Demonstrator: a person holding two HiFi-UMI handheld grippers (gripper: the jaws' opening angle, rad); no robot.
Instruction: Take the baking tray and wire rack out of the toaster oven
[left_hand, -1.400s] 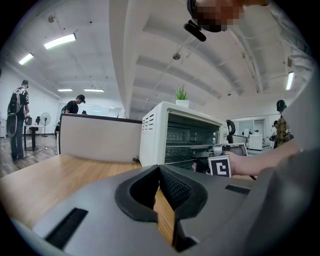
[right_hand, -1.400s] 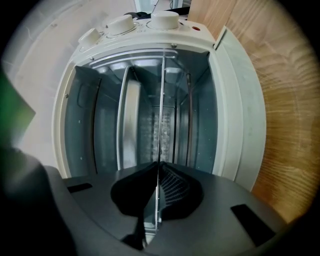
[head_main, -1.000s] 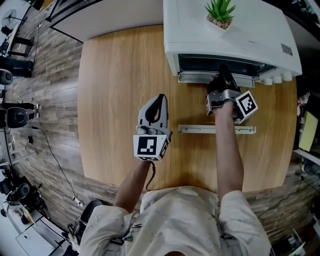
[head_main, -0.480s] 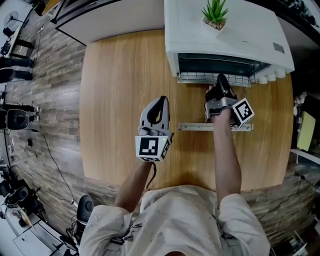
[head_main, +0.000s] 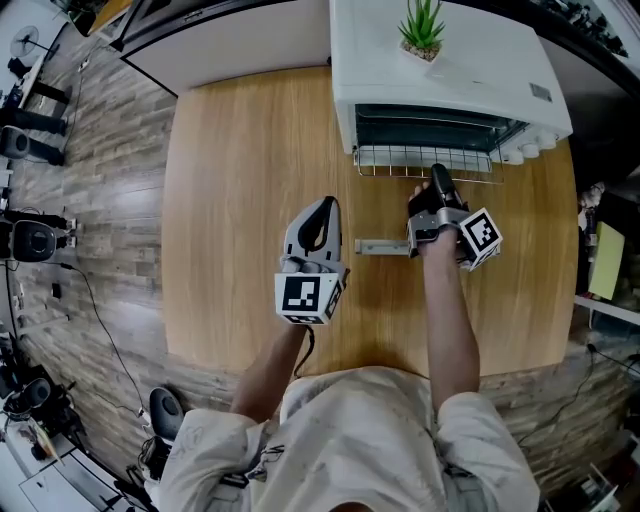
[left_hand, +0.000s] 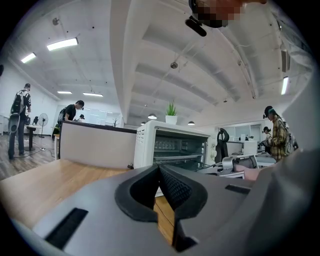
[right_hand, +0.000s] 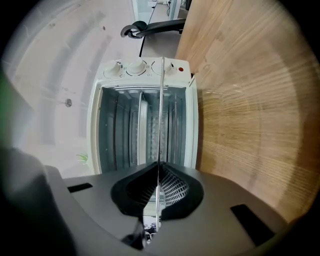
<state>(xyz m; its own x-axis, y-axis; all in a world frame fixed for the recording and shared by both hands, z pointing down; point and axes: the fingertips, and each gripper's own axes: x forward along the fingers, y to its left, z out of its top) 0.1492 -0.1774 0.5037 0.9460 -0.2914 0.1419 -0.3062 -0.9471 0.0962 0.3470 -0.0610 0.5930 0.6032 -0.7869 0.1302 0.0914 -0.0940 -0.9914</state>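
The white toaster oven (head_main: 450, 70) stands at the table's far side with its door folded down. The wire rack (head_main: 425, 160) sticks partway out of the cavity. My right gripper (head_main: 440, 180) is shut on the rack's front edge. In the right gripper view the wire rack (right_hand: 161, 110) runs as a thin line between the pads of the right gripper (right_hand: 158, 165) into the toaster oven (right_hand: 145, 125). A pale flat piece (right_hand: 143, 132) deeper inside may be the baking tray. My left gripper (head_main: 322, 208) hovers over the table, shut and empty. The left gripper (left_hand: 159, 167) faces the toaster oven (left_hand: 172, 145).
The door's handle bar (head_main: 378, 246) lies low over the wooden table (head_main: 240, 180), just left of my right gripper. A small potted plant (head_main: 420, 25) sits on the oven's top. Control knobs (head_main: 525, 150) are at the oven's right end. People stand far off in the room.
My right gripper has drawn back toward me with the wire rack, so more of the rack shows outside the oven. The left gripper has shifted only slightly.
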